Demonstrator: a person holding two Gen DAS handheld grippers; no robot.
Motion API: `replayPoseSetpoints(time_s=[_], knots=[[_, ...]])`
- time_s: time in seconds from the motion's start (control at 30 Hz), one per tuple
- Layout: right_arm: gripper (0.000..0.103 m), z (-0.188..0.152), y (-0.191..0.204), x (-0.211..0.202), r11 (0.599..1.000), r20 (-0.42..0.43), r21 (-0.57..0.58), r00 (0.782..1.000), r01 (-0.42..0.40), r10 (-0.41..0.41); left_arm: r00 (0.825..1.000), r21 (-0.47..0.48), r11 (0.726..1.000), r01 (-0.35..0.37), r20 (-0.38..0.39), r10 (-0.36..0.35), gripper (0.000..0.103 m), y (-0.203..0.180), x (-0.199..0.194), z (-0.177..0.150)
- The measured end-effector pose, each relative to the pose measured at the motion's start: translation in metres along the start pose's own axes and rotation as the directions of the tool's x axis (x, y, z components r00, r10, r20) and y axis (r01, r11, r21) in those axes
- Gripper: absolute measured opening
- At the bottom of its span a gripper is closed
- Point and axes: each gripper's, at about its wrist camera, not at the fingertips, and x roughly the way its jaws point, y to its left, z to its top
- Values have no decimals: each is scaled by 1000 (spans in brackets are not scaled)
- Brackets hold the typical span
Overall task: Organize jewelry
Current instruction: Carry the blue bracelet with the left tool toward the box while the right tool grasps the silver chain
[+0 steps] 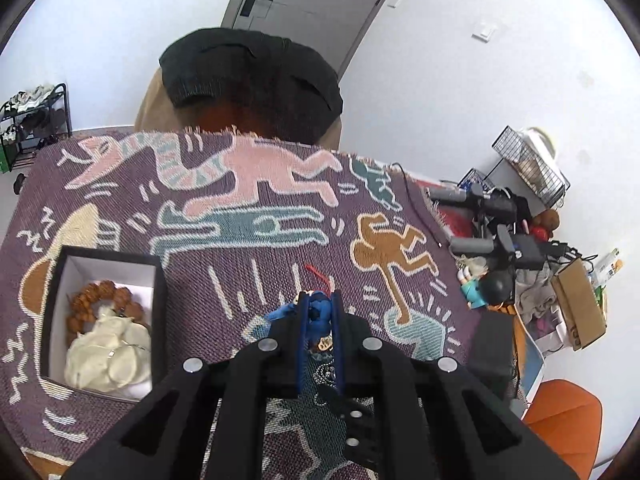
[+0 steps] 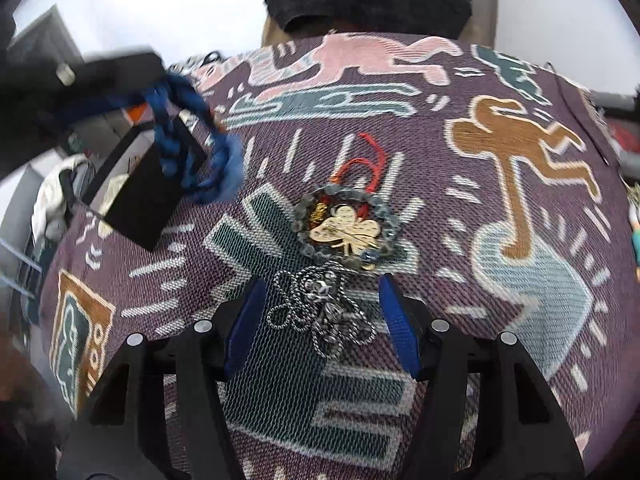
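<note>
My left gripper is shut on a blue braided cord bracelet and holds it above the patterned cloth; in the right wrist view the bracelet hangs near the black box. The open black box at left holds brown wooden beads and a cream pouch. My right gripper is open, its jaws either side of a tangled silver chain. Beyond it lies a grey bead bracelet with a gold clover charm and a red cord.
The woven purple cloth covers the table. A person in a black cap sits at the far edge. Clutter with camera gear, a figurine and a cardboard box lies at right. An orange chair stands nearby.
</note>
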Motion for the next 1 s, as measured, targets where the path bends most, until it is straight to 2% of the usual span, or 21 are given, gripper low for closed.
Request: replayPoseSetpoints(time_s=[0.1, 0.17, 0.27, 0.33, 0.4, 0.63, 1.0], knots=[[60, -3, 6, 7, 999, -20, -43, 999, 33, -34, 1000, 5, 1000, 4, 17, -4, 8, 2, -11, 1], [55, -6, 10, 8, 996, -22, -69, 998, 61, -62, 1000, 8, 1000, 4, 26, -5, 8, 3, -17, 2], [38, -8, 12, 7, 993, -22, -87, 996, 85, -87, 999, -2, 1000, -1, 33, 1, 8, 9, -22, 2], [14, -10, 14, 4, 993, -33, -100, 997, 61, -65, 999, -8, 1000, -2, 36, 3, 8, 12, -25, 2], [10, -12, 16, 2, 992, -37, -111, 998, 55, -60, 999, -14, 1000, 0, 36, 0, 8, 15, -27, 2], [8, -9, 7, -12, 999, 0, -50, 1000, 4, -4, 999, -30, 1000, -3, 49, 5, 8, 23, -37, 4], [8, 25, 26, -78, 997, 143, -78, 989, -11, 22, 993, -25, 1000, -13, 116, 16, 8, 26, -78, 20]])
